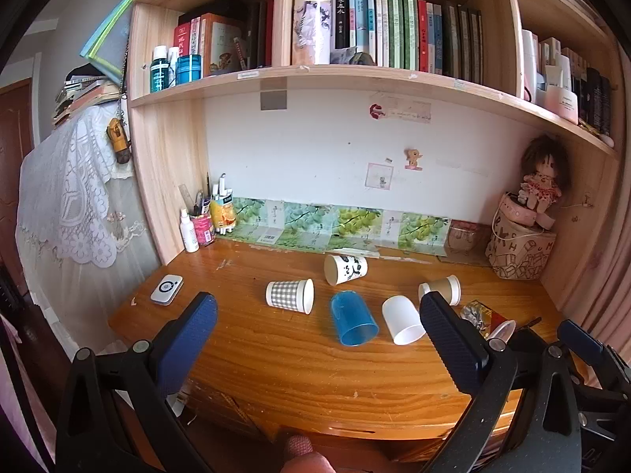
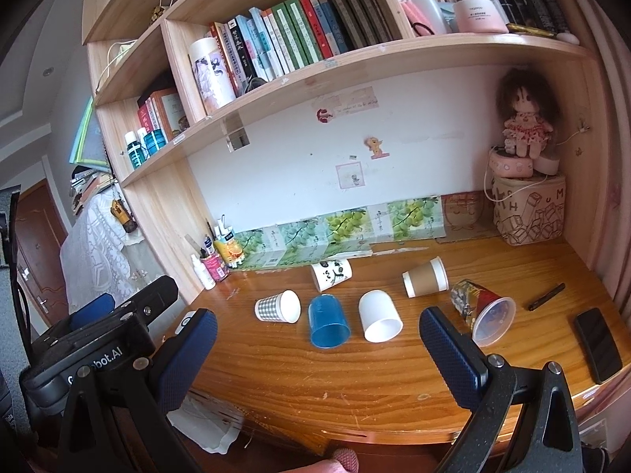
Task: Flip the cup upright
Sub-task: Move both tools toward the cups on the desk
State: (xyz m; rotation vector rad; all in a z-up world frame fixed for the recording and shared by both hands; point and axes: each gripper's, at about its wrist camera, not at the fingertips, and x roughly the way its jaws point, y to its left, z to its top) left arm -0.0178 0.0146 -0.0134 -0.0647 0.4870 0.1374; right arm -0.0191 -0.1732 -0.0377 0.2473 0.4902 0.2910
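- 6 cups lie on their sides on the wooden desk (image 2: pixel 355 386): checked paper cup (image 2: pixel 277 306), blue translucent plastic cup (image 2: pixel 328 321), plain white paper cup (image 2: pixel 379 316), panda-print paper cup (image 2: pixel 331 273), brown-sleeved paper cup (image 2: pixel 426 277), clear printed plastic cup (image 2: pixel 483 312).
- Left gripper (image 1: pixel 317 335) spread wide, holding nothing, above the desk's near edge.
- Right gripper (image 2: pixel 317 339) likewise spread, empty.
- Black phone (image 2: pixel 598 344) lies at the right.

The desk (image 2: pixel 355 386) is seen to be glossy varnished wood, scratched in places. A translucent blue plastic cup (image 2: pixel 328 325) and a smooth matt white cup (image 2: pixel 379 321) (paper, apparently) are shown. The fingers (image 1: pixel 189 339) are faced with textured blue pads.
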